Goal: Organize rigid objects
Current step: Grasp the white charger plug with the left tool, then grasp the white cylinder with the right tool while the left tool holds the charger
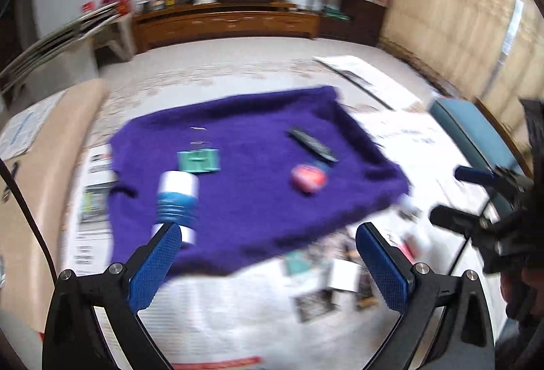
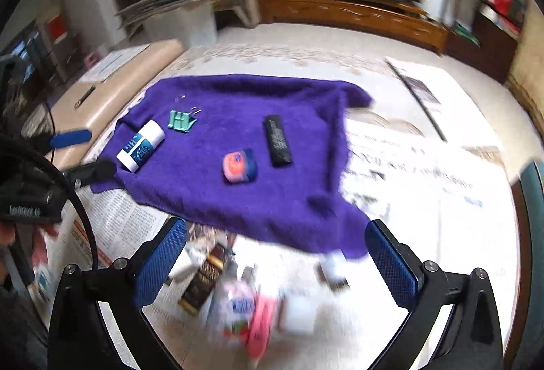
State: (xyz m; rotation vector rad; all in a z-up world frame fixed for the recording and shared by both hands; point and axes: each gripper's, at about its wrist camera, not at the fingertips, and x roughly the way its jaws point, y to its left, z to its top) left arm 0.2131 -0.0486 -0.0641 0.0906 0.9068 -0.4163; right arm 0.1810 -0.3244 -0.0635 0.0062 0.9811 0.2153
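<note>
We are holding both grippers spread and empty; the left gripper [image 1: 268, 254] is nearer the tube [image 1: 176, 201], just beyond its left finger, long axis running near-to-far.

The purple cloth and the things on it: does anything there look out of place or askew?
Mostly no. The purple cloth lies crooked, its near edge rumpled over the newspapers. The white and blue bottle lies on its side. Both grippers, left and right, are open and empty.
</note>
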